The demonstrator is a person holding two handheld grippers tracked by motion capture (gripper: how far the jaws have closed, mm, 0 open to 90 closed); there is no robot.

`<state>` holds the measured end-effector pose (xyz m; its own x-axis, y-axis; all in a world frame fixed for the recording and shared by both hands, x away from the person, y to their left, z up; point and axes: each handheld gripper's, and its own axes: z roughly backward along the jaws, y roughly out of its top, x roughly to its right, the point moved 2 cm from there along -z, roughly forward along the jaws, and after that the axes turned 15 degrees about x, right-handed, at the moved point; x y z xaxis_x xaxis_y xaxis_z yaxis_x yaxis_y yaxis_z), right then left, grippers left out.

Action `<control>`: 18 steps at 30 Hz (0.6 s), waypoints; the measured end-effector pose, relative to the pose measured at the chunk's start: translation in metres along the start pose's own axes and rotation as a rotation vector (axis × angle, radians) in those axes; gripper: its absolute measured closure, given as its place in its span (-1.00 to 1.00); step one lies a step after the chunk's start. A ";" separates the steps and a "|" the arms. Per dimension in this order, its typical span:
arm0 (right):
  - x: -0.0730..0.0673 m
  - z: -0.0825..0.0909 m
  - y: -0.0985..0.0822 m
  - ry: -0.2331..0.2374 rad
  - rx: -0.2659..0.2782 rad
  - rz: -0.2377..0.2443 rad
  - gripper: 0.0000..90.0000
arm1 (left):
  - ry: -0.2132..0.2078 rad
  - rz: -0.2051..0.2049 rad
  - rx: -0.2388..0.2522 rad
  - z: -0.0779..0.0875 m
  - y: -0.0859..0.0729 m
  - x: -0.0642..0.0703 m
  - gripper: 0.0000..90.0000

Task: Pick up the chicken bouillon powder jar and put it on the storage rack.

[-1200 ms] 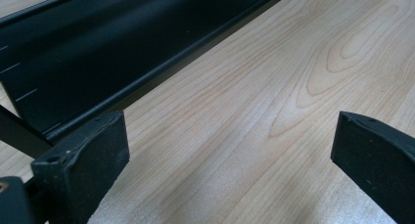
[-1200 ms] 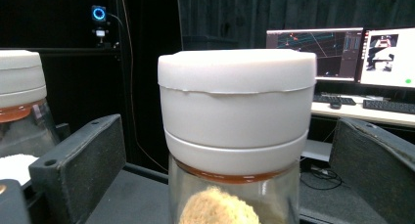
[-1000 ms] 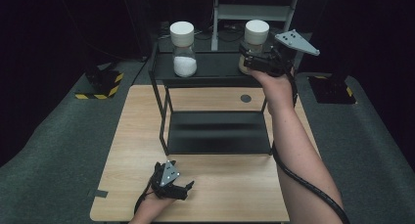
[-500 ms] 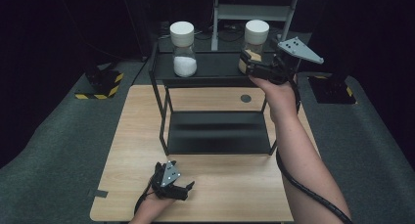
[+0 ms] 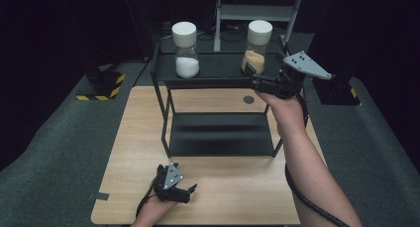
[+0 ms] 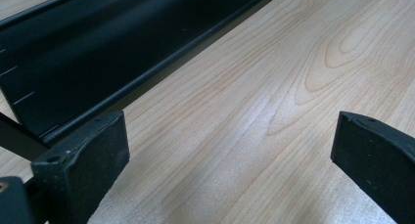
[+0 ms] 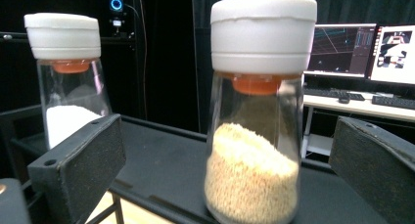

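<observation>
Nearest me, the left tongs rest low on the front edge of the wooden desk, jaws spread wide with nothing between them; the left gripper view looks past them over bare wood grain to the lower tray of the black rack. No trouble there.

Farther back, the right tongs are raised to the top shelf of the rack, jaws wide apart and empty, just short of the jar of tan grains, which stands upright at the shelf's right end. The risk sits here, I think: the jar is tall, narrow and top-heavy under its thick white cap, so a jaw brushing one side before the other closes could tip it off the shelf or into the jar of white powder standing well apart at the left.

I see no label or brand on either jar; the monitors behind are too blurred to read.
</observation>
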<state>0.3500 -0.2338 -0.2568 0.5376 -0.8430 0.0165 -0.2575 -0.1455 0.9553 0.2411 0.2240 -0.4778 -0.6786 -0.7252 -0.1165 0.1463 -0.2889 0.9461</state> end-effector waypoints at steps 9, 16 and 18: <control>-0.002 0.013 -0.005 0.014 -0.012 0.016 -1.00 | 0.004 -0.002 0.000 0.000 0.000 0.001 -0.98; -0.004 0.023 -0.013 0.027 -0.033 0.040 -1.00 | 0.001 -0.005 -0.001 0.000 0.000 0.001 -0.98; -0.005 0.027 -0.017 0.032 -0.039 0.050 -1.00 | 0.002 -0.006 -0.001 0.000 0.000 0.001 -0.98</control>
<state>0.3297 -0.2407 -0.2814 0.5506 -0.8315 0.0730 -0.2531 -0.0830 0.9639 0.2405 0.2232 -0.4778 -0.6782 -0.7246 -0.1225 0.1433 -0.2938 0.9450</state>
